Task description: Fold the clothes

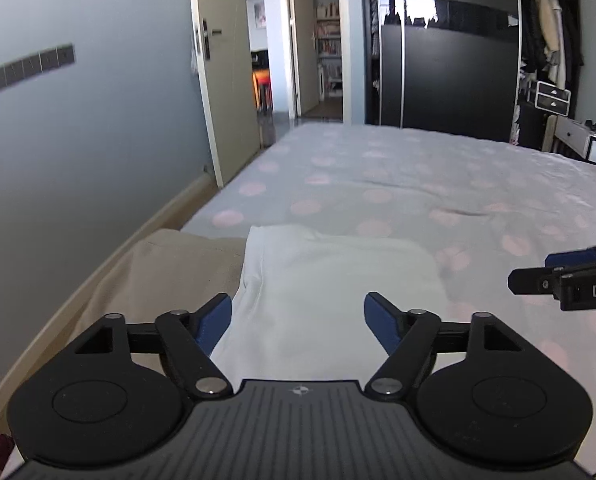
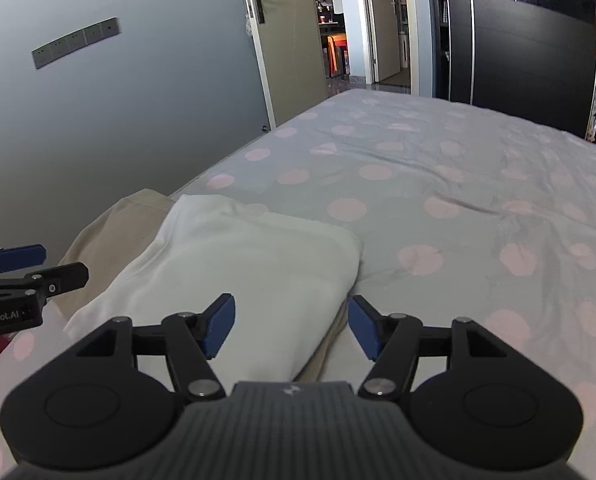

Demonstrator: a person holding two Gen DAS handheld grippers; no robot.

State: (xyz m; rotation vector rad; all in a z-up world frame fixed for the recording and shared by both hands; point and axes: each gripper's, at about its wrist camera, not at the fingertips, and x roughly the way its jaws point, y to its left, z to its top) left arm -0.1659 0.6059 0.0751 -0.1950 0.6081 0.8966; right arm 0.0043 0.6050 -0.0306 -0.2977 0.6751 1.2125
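Note:
A folded white garment (image 1: 330,280) lies on the bed on top of a folded beige garment (image 1: 178,272). In the right wrist view the white garment (image 2: 250,256) covers most of the beige one (image 2: 114,228). My left gripper (image 1: 298,320) is open and empty, just above the near edge of the white garment. My right gripper (image 2: 292,326) is open and empty over the garment's near right corner. Each gripper shows at the edge of the other's view: the right gripper (image 1: 570,276) and the left gripper (image 2: 22,276).
The bed (image 1: 438,184) has a grey sheet with pink dots and stretches ahead and to the right. A grey wall (image 1: 78,140) runs along the left. An open door (image 1: 226,80) and a dark wardrobe (image 1: 450,60) stand beyond the bed.

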